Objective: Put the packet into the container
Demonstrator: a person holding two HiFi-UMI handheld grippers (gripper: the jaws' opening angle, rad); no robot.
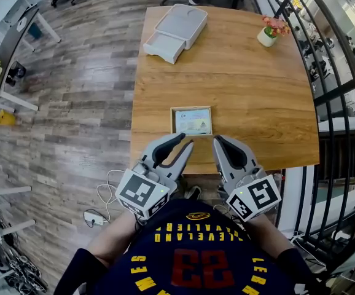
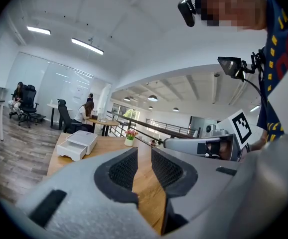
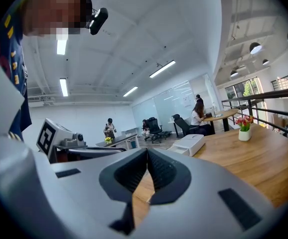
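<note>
**Packet flat at the near edge, not yet picked up**

The packet (image 1: pixel 193 121) lies flat on the worktop (image 1: pixel 251 97) close to its near edge, just ahead of both sets of jaw tips. The left hand-held gripper (image 1: pixel 187 140) and right hand-held gripper (image 1: pixel 217 140) each have their jaws together on nothing. One of them probably needs to open before it comes down, then pinch the packet by one edge, since a flat packet gives little to bite. The white container (image 1: pixel 176 28) stands well apart at the far left, its drawer seemingly drawn out, so the carry is long and calls for a firm hold. The flower pot (image 1: pixel 268 35) sits clear of that path.
</note>
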